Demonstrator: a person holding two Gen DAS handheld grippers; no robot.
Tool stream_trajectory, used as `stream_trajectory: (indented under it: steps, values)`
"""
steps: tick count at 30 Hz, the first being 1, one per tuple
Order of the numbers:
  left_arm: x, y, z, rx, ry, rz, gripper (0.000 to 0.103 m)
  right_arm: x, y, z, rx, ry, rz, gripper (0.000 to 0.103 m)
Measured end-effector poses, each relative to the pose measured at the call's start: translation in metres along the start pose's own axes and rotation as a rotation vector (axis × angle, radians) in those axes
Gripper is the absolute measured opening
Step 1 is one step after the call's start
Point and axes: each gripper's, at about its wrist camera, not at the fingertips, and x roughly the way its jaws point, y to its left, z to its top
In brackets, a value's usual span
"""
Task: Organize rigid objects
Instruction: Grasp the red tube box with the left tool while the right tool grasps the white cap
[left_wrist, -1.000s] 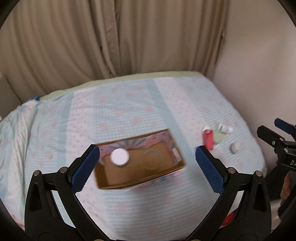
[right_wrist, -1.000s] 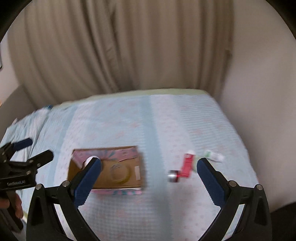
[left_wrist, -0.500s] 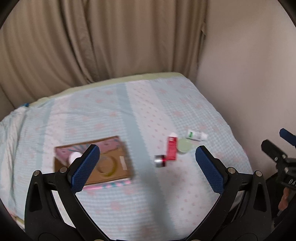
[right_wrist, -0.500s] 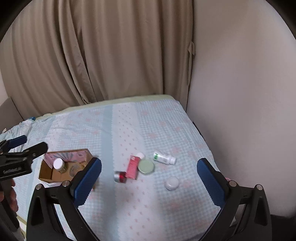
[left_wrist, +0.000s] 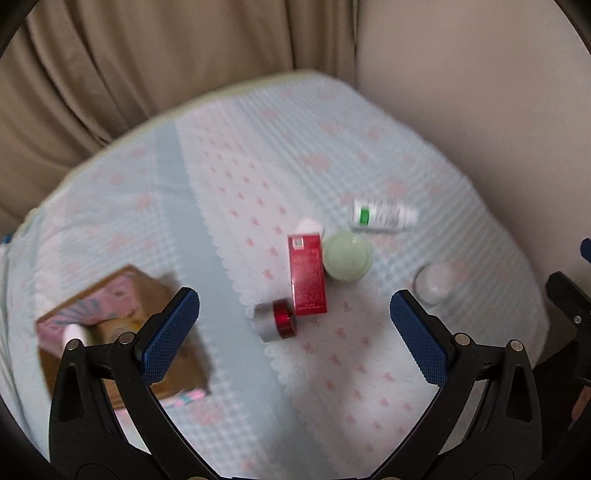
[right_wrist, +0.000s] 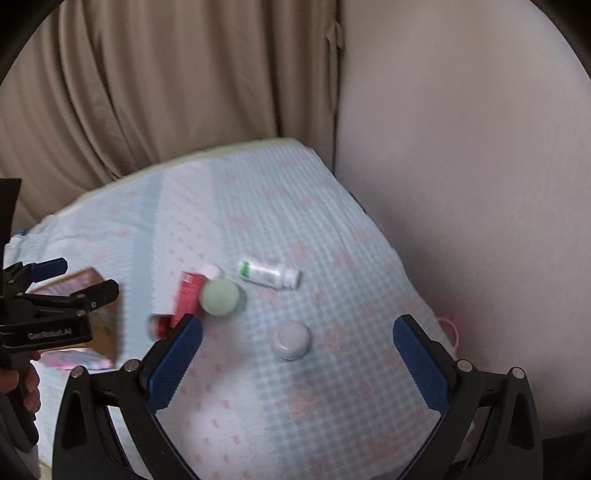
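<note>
On the checked bed cover lie a red carton (left_wrist: 306, 275), a pale green jar (left_wrist: 347, 256), a white bottle with a green label (left_wrist: 382, 216), a small red-and-silver jar (left_wrist: 277, 321) and a small white jar (left_wrist: 434, 282). My left gripper (left_wrist: 295, 334) is open and empty, above the red-and-silver jar. My right gripper (right_wrist: 297, 356) is open and empty, above the white jar (right_wrist: 290, 339). The green jar (right_wrist: 220, 296), the bottle (right_wrist: 269, 274) and the red carton (right_wrist: 188, 295) lie beyond it. The cardboard box (left_wrist: 122, 332) holds a white-capped bottle (left_wrist: 75, 332).
The box also shows at the left of the right wrist view (right_wrist: 99, 321), partly behind the left gripper. Beige curtains (left_wrist: 166, 66) and a wall (right_wrist: 461, 166) stand close behind and to the right of the bed. A pink loop (right_wrist: 452, 332) lies at the bed's right edge.
Both views have swung right and moved closer to the loose items. The box has slid to the left edge of each view. Both grippers stay open.
</note>
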Motion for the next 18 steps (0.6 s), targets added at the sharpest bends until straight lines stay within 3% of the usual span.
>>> stream_trajectory:
  steps: [9,18]
  values:
    - [0.127,0.002,-0.008,0.039,0.116,-0.022,0.094,0.107,0.006,-0.046,0.029,0.078,-0.034,0.103]
    - [0.177,0.006,-0.02,0.054,0.152,-0.027,0.076,0.179,0.016,-0.072,0.034,0.124,-0.073,0.099]
